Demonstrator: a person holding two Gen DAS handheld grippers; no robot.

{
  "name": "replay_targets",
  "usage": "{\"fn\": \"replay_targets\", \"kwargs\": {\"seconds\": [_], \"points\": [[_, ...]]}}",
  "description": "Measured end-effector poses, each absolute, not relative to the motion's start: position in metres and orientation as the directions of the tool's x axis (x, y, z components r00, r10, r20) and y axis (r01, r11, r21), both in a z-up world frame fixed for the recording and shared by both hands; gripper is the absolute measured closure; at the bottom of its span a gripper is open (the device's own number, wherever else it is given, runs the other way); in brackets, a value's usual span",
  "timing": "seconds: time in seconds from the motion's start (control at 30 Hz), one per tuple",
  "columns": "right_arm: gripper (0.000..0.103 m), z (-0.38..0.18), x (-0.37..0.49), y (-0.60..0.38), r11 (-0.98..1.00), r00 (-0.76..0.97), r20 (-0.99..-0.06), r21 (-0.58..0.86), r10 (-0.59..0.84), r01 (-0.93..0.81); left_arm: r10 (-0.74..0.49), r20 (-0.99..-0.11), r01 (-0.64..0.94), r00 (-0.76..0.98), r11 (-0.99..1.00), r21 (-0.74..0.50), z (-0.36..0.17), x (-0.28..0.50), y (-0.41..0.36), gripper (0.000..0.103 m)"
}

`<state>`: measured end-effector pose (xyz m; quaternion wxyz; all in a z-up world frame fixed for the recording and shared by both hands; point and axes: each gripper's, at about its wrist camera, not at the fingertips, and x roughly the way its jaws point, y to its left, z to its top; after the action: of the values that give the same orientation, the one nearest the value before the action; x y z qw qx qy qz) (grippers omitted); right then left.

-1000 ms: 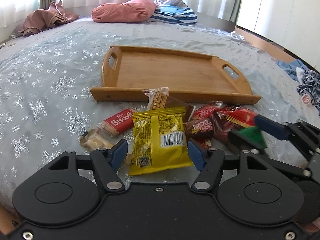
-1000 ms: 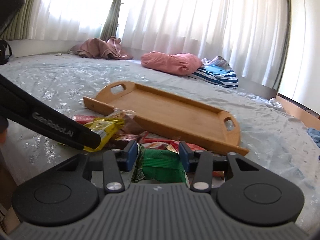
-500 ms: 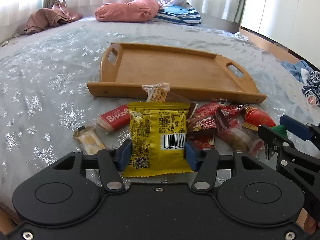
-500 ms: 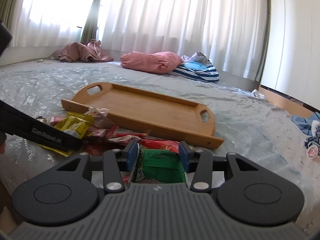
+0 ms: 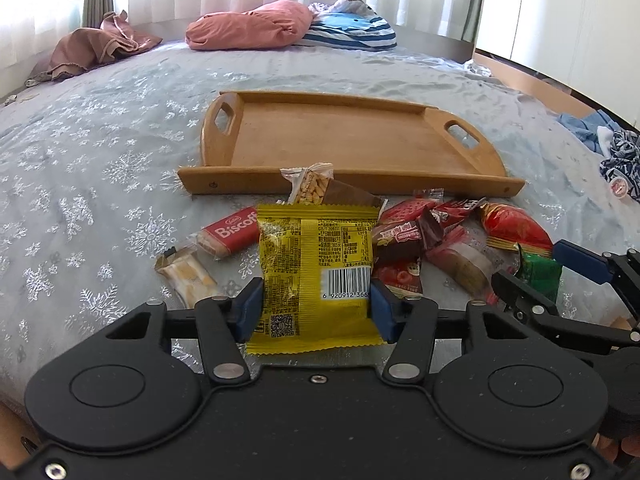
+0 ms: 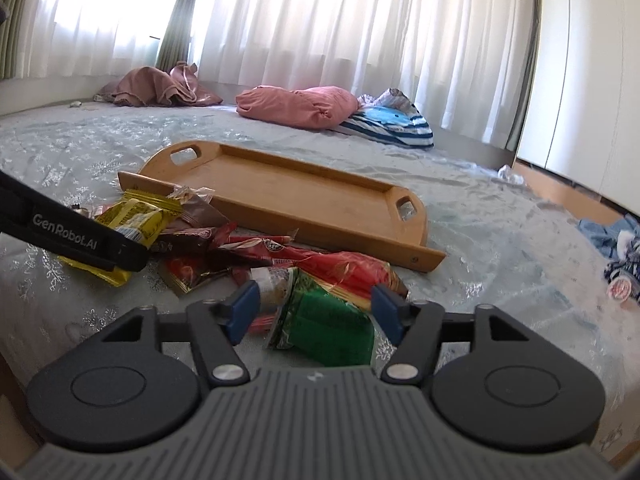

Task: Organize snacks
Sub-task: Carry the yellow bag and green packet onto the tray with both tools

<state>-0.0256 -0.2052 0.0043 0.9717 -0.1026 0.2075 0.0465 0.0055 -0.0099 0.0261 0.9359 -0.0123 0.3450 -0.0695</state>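
Observation:
A pile of snack packets lies on the bed in front of an empty wooden tray (image 5: 344,144), which also shows in the right wrist view (image 6: 304,192). My left gripper (image 5: 316,312) is shut on a yellow packet (image 5: 316,264) and holds it just above the pile. My right gripper (image 6: 316,312) is open, with a green packet (image 6: 328,328) lying loose between its fingers. In the left wrist view the green packet (image 5: 538,272) and the right gripper (image 5: 560,280) show at the right. A red Biscoff packet (image 5: 232,232) and red wrappers (image 5: 512,228) lie in the pile.
A grey snowflake-print bedspread (image 5: 100,168) covers the bed. A pink pillow (image 5: 252,28) and a striped cushion (image 5: 352,32) lie at the far side. Brown cloth (image 5: 100,46) lies far left. Clothes (image 5: 616,152) lie at the right edge.
My left gripper closed on the yellow packet and lifted it slightly. My right gripper's fingers spread apart around the green packet and it moved back from the tray.

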Motion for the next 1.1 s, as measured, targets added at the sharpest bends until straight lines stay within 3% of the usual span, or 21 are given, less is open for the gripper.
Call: {"fn": "replay_targets", "kwargs": {"seconds": [0.33,0.53,0.6,0.67,1.1], "points": [[0.024,0.001,-0.027,-0.223,0.995,0.878,-0.474,-0.038,0.067,-0.096,-0.131,-0.648,0.116,0.750,0.991,-0.066,0.025,0.002,-0.008,0.050],[0.025,0.001,-0.031,-0.222,0.994,0.872,-0.486,-0.051,0.059,-0.096,-0.129,-0.648,0.112,0.751,0.991,-0.067,0.026,-0.001,-0.008,0.050],[0.031,0.003,-0.031,-0.221,0.994,0.871,-0.487,-0.054,0.061,-0.099,-0.130,-0.647,0.112,0.751,0.991,-0.068,0.026,-0.001,-0.007,0.050],[0.050,0.004,-0.030,-0.220,0.994,0.870,-0.490,-0.053,0.059,-0.097,-0.131,-0.646,0.113,0.752,0.991,-0.069,0.027,-0.002,-0.007,0.050],[0.057,0.022,-0.036,-0.219,0.991,0.879,-0.468,-0.042,0.093,-0.127,-0.141,-0.624,0.120,0.769,0.990,-0.076,0.045,-0.005,-0.007,0.050]]}}
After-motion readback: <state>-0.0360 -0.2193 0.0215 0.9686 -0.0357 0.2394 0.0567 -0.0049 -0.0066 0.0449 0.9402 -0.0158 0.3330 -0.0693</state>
